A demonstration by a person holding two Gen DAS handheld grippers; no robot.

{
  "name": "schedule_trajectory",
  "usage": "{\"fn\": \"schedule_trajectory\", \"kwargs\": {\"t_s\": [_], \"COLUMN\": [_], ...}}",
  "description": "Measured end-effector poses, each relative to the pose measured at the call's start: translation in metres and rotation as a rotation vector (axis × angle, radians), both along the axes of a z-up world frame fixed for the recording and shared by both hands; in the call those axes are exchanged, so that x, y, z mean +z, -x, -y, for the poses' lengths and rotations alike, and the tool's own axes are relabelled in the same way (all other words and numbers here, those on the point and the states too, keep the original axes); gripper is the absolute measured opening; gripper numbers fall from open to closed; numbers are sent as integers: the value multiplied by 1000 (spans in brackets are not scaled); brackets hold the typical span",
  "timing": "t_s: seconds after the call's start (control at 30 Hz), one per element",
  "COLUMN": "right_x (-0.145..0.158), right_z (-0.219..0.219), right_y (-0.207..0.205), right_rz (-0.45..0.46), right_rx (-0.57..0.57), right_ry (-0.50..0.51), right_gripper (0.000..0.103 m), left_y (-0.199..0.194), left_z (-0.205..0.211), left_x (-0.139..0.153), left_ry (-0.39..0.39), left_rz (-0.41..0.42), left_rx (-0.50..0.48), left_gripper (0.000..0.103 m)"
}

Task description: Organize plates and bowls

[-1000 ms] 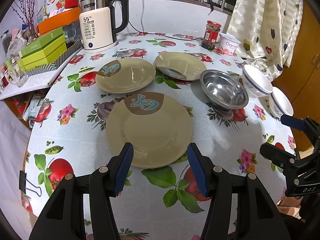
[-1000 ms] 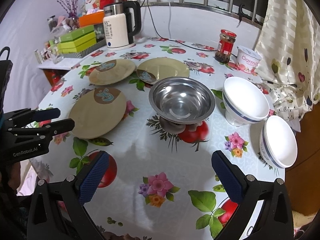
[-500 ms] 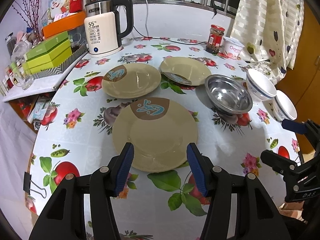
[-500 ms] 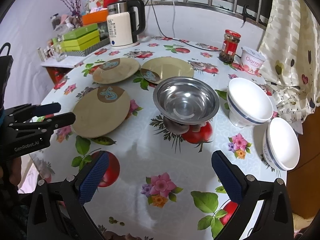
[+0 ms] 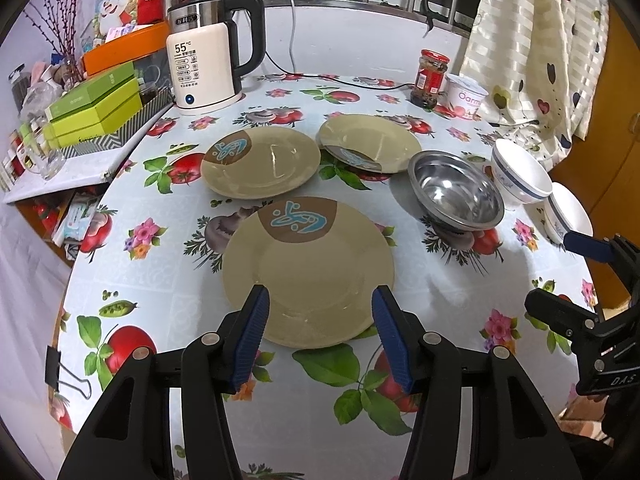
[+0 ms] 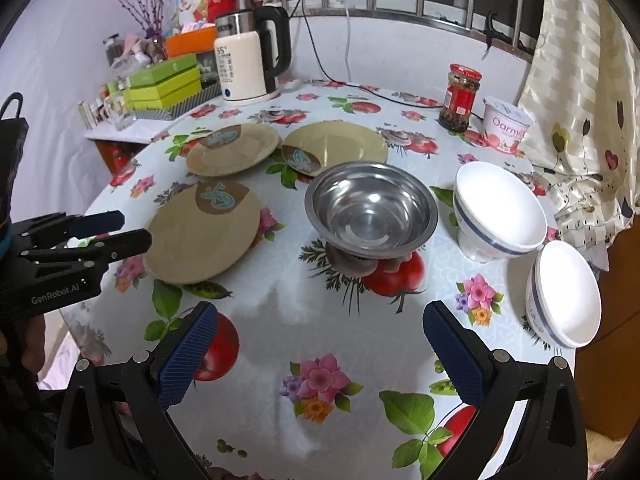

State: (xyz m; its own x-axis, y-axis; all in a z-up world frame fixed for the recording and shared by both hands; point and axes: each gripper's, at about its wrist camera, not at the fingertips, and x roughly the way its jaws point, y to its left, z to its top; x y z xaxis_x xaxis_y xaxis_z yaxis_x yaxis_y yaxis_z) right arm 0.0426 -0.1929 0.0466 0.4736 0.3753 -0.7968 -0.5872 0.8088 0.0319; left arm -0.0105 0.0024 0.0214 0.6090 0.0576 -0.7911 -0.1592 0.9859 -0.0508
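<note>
Hovering with left gripper [image 5: 318,312] parted around the near rim of the nearest tan plate [image 5: 308,272], seemingly not touching it. Holding right gripper [image 6: 320,344] wide open and empty, facing the steel bowl [image 6: 371,210] sitting mid-desk [image 6: 280,320] beside two white bowls [image 6: 498,210].

Kettle [image 5: 212,60], red-lidded jar [image 5: 430,78], tub [image 5: 464,96], green boxes [image 5: 94,108], possibly tea.

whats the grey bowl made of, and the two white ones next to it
Grey bowl: looks like stainless steel, shiny, mirroring light inside. White bowls: probably glazed ceramic or porcelain, glossy with blue rim bands; melamine can't be ruled out.
</note>
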Motion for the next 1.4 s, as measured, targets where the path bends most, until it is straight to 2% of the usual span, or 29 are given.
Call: {"fn": "schedule_trajectory", "kwargs": {"t_s": [0.23, 0.8, 1.4], "right_x": [1, -1, 2], "right_z": [-2, -11, -26], "right_y": [0, -6, -11], "right_rz": [-1, -16, -23], "right_rx": [11, 33, 77], "right_ry": [1, -11, -18], "right_gripper": [103, 103, 103], "left_y": [-2, -8, -15], "left_z": [0, -15, -26], "left_x": [0, -8, -12], "left_ry": [-12, 50, 66], "left_rz": [0, -25, -30], "left_rx": [1, 23, 36], "left_gripper": [55, 55, 55]}}
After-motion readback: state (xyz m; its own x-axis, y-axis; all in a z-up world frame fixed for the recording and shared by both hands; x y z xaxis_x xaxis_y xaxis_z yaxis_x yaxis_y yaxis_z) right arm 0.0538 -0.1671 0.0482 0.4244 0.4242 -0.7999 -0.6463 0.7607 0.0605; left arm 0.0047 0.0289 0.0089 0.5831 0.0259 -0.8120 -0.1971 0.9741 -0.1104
